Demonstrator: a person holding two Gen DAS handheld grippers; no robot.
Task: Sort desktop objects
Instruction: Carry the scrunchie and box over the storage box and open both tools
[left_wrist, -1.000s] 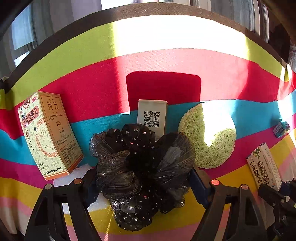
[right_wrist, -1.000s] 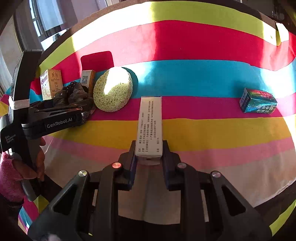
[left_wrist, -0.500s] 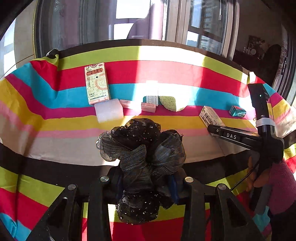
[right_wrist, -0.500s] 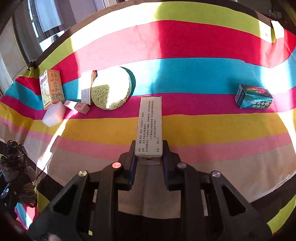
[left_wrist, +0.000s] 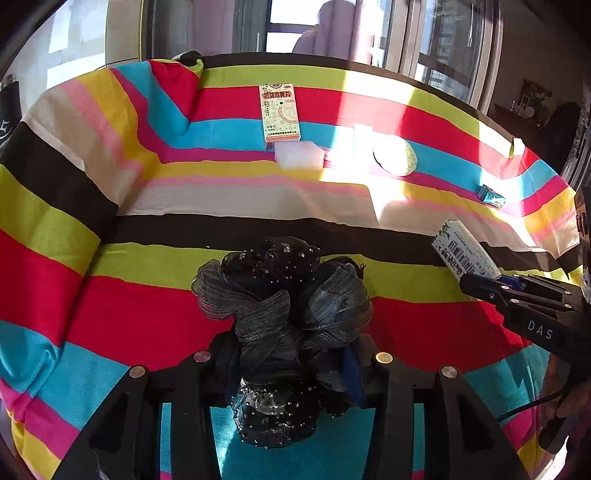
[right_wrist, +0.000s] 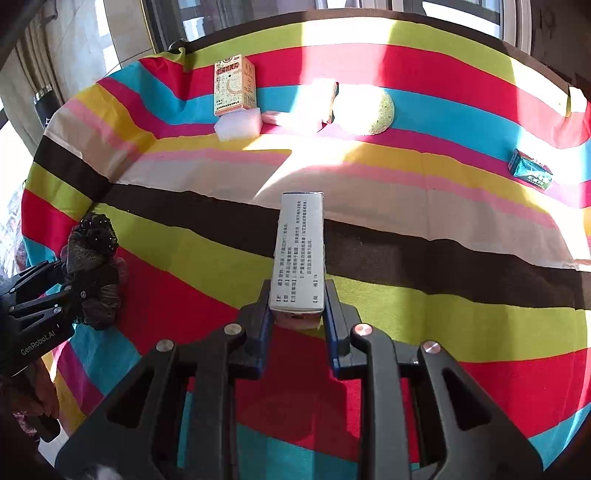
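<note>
A black sequinned hair scrunchie (left_wrist: 284, 295) is squeezed between the pads of my left gripper (left_wrist: 291, 362), whose jaws are opening slightly; it hangs over the near stripes of the cloth. In the right wrist view this gripper (right_wrist: 70, 280) and the scrunchie (right_wrist: 94, 258) show at the far left. My right gripper (right_wrist: 297, 314) is shut on the end of a long white printed box (right_wrist: 299, 251), held above the cloth. The left wrist view shows that box (left_wrist: 461, 251) and the right gripper (left_wrist: 480, 286) at the right.
On the striped tablecloth (right_wrist: 443, 325), far side: a yellow medicine box (right_wrist: 234, 85), a white foam block (right_wrist: 236, 125), a pink eraser (right_wrist: 273, 117), a round green sponge (right_wrist: 373, 110), a teal box (right_wrist: 532, 171). Windows stand behind. A hand (right_wrist: 40, 391) holds the left handle.
Both grippers have pulled back from the far row of objects toward the table's near side, the left carrying the scrunchie, the right carrying the white box. The far objects now look small.
</note>
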